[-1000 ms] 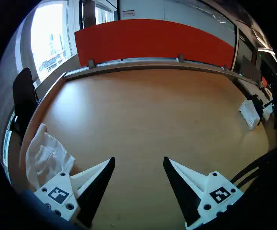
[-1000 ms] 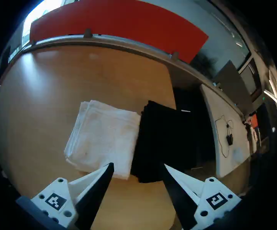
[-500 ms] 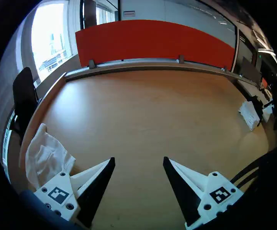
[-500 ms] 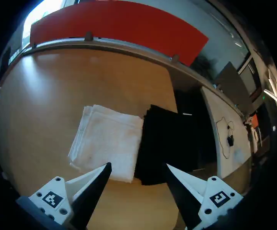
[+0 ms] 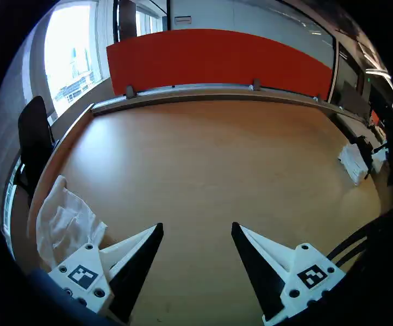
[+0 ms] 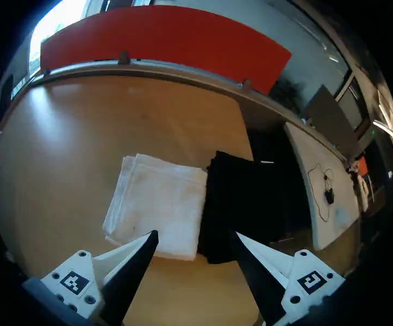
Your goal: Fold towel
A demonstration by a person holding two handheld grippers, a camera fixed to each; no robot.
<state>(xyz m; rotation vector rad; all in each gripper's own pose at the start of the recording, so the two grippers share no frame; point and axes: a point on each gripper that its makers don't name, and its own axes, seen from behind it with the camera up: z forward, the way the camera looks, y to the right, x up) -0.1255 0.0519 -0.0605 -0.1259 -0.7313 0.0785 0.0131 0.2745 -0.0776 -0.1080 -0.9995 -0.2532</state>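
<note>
Wooden table (image 6: 82, 141), folded white towel (image 6: 158, 209) just ahead of right gripper (image 6: 193, 233), jaws apart

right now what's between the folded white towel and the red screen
Between towel and screen: bare wooden desk, then its grey back rail, in the right gripper view.

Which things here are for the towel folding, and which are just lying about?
For the job: crumpled towel, folded towel, probably the black cloth beside it.
Lying about: chair, red screen, cable.
</note>
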